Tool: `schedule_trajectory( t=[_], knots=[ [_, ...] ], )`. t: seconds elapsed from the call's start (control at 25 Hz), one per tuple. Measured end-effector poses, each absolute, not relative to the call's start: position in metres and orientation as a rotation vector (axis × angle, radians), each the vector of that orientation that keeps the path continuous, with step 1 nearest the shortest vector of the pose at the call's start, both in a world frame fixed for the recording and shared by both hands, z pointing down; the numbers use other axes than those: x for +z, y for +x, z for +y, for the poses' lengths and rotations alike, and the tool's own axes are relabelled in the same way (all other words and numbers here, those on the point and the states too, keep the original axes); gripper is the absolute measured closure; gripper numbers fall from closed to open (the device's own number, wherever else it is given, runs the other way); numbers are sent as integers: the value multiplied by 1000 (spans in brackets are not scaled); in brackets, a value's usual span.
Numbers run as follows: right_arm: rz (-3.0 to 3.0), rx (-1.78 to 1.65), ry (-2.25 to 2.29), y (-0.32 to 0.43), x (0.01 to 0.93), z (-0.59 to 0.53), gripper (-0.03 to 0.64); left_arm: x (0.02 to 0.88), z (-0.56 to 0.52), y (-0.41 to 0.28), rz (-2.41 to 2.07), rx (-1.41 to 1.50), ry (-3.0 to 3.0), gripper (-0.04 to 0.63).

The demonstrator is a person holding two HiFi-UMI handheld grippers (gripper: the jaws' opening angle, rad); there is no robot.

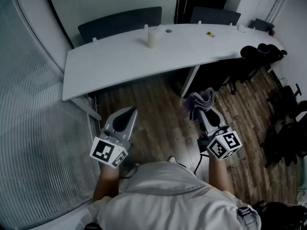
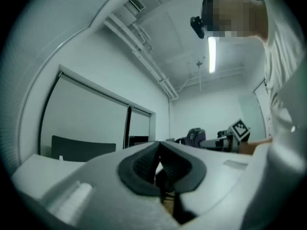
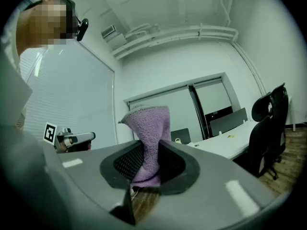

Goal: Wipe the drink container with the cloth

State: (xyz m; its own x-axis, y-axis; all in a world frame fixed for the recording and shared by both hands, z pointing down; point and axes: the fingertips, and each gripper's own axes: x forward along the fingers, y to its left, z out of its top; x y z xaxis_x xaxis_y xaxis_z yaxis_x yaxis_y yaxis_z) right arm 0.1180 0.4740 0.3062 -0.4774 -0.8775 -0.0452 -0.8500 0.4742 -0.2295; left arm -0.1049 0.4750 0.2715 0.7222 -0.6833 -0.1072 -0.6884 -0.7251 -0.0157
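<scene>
A pale drink container (image 1: 152, 37) stands upright on the long white table (image 1: 120, 61), far ahead of both grippers. My right gripper (image 1: 197, 103) is held over the wooden floor, shut on a purple cloth (image 3: 147, 138) that sticks up from between its jaws; the cloth (image 1: 201, 101) bunches at the gripper's tip in the head view. My left gripper (image 1: 128, 113) hangs over the floor at the left, its jaws pressed together with nothing between them (image 2: 159, 163). Both grippers are well short of the table.
Dark chairs (image 1: 120, 23) line the table's far side. A small lid-like object (image 1: 168, 31) and a small yellow item (image 1: 210, 34) lie on the tabletop. Black office chairs (image 1: 259, 56) crowd the right. A ribbed glass wall (image 1: 29, 128) runs along the left.
</scene>
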Motion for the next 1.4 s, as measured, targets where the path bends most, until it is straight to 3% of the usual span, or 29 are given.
schedule_trajectory(
  t=[1.4],
  knots=[
    [2522,-325,-1457,144,315,476,525,277,480,-82,1169,119,-2864,592]
  ],
)
